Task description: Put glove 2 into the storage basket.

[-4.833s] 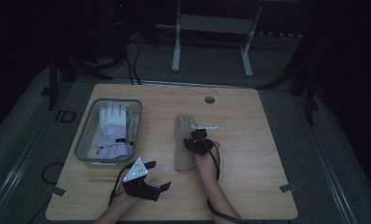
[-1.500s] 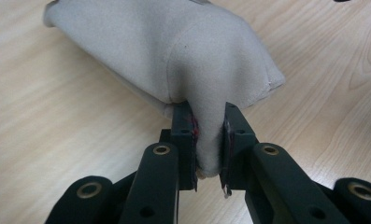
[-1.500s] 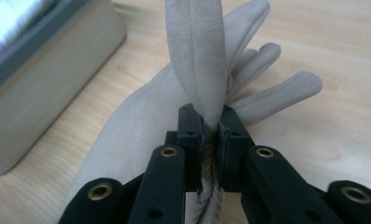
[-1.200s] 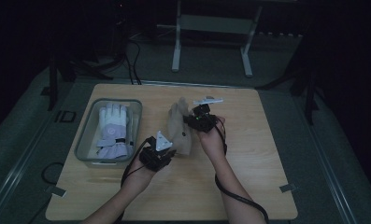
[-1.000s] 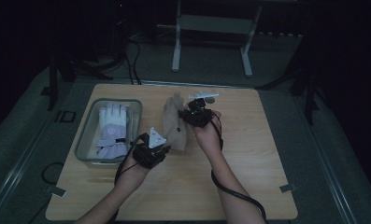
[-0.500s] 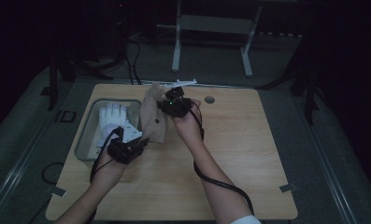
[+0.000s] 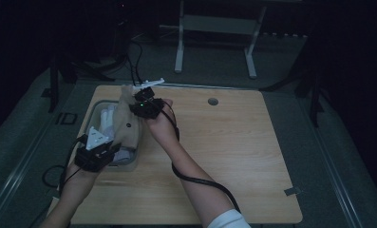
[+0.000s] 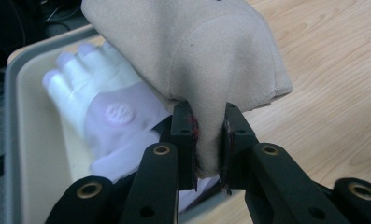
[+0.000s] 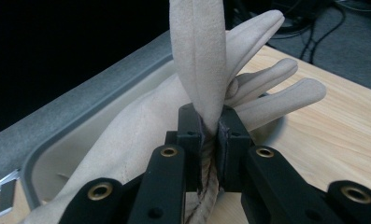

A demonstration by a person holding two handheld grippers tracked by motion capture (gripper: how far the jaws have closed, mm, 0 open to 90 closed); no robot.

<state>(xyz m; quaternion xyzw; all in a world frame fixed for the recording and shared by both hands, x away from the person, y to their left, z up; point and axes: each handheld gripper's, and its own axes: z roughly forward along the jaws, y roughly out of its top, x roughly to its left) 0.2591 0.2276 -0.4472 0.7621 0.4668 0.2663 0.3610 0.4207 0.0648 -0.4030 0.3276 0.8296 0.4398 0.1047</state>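
The supporting surface is a rectangular light wooden table [image 7: 233,156] with rounded corners and a small round grey cable port [image 7: 213,101] set into it near the far edge. Directly on it, at the left side, stands one shallow grey rectangular plastic tray [image 7: 97,108] with rounded corners (a white fabric glove [image 8: 103,112] lies flat inside it). The table itself stands on a grey carpeted floor [image 7: 281,61].

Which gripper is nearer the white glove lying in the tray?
Left. The left gripper, clamped on the beige glove's cuff, hangs right over the white glove in the tray. The right gripper pinches the beige glove's fingers at the tray's far corner.
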